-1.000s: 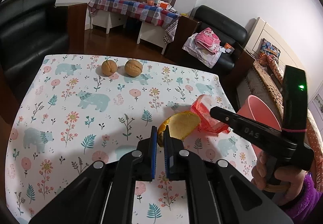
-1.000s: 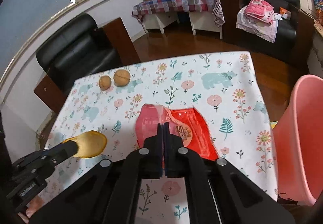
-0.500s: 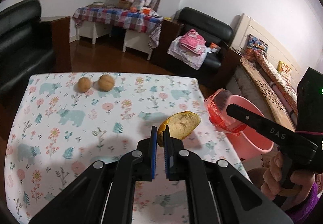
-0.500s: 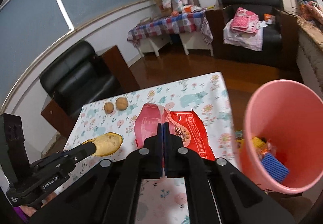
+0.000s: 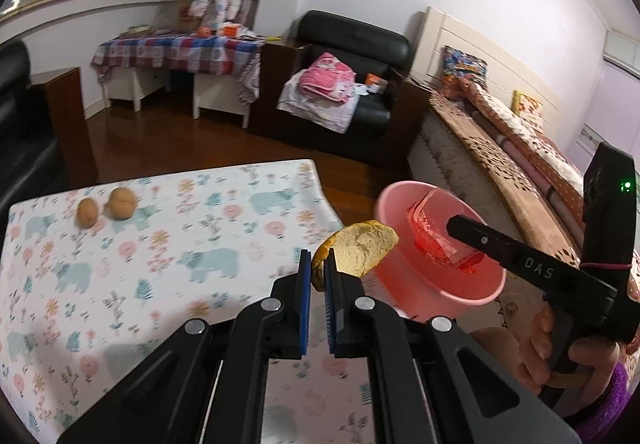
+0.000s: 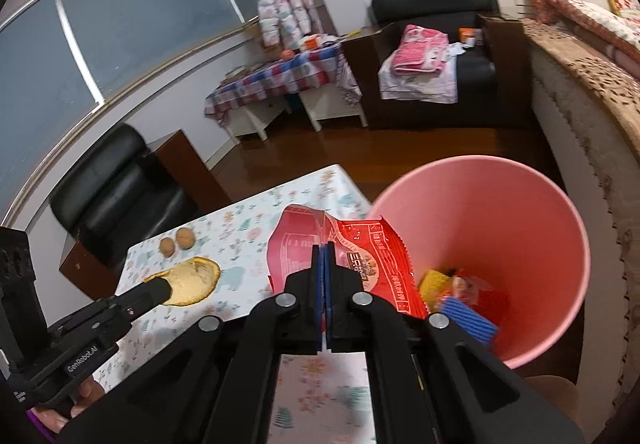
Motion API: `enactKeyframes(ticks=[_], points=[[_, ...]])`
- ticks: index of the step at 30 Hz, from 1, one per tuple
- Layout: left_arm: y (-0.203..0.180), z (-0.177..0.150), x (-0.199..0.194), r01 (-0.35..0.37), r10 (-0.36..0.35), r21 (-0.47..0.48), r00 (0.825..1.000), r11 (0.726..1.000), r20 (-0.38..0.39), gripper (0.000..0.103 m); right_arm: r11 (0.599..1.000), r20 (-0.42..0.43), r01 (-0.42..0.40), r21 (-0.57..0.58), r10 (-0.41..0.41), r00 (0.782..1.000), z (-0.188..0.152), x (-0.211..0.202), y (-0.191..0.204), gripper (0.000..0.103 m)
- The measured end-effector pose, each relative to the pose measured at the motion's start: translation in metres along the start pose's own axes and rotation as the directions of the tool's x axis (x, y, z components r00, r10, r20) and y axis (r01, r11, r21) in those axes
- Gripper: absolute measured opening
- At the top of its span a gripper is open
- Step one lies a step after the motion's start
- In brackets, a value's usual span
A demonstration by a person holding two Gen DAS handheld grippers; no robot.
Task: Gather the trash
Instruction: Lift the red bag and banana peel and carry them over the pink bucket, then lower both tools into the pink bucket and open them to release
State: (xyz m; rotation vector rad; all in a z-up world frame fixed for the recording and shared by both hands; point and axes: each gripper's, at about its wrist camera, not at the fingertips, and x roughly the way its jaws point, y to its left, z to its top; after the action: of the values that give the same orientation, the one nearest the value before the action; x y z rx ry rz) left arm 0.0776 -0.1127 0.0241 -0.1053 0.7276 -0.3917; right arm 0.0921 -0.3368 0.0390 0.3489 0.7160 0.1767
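Note:
My left gripper (image 5: pixel 315 276) is shut on a yellow fruit peel (image 5: pixel 360 250) and holds it in the air over the table's right edge, just left of the pink bin (image 5: pixel 440 284). My right gripper (image 6: pixel 324 264) is shut on a red snack wrapper (image 6: pixel 360 260) and holds it over the bin's near rim (image 6: pixel 480 159). In the left wrist view the wrapper (image 5: pixel 436 240) hangs over the bin's mouth. The peel also shows in the right wrist view (image 6: pixel 192 282). The bin holds several pieces of trash (image 6: pixel 464 304).
Two walnuts (image 5: pixel 106 205) lie at the far left of the floral tablecloth (image 5: pixel 180 256). The bin stands on the floor off the table's right edge. A bed (image 5: pixel 500 147) lies beyond it, and black armchairs and a checked table stand further back.
Both grippers have moved right and up from over the table toward the pink bin. The wrapper now hangs over the bin's mouth and the peel is beside its rim.

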Motion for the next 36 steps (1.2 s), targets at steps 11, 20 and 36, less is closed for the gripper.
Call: enactKeyframes(ticks=[11,20,36], points=[[-0.052,0.007,0.032,0.061,-0.057,0.091,0.998,0.994,-0.040,0.006,0.995,0.004,0.073,0.073,-0.073,0.997,-0.006,-0.007,-0.045,0.001],[-0.083,0.007,0.059,0.087,-0.076,0.150,0.994,0.985,-0.078,0.006,0.987,-0.001,0.111,0.116,-0.112,0.994,-0.012,-0.008,-0.072,0.001],[-0.126,0.003,0.101,0.103,-0.078,0.212,0.989,0.972,-0.125,0.006,0.980,-0.029,0.143,0.140,-0.140,0.990,-0.018,-0.008,-0.101,0.001]])
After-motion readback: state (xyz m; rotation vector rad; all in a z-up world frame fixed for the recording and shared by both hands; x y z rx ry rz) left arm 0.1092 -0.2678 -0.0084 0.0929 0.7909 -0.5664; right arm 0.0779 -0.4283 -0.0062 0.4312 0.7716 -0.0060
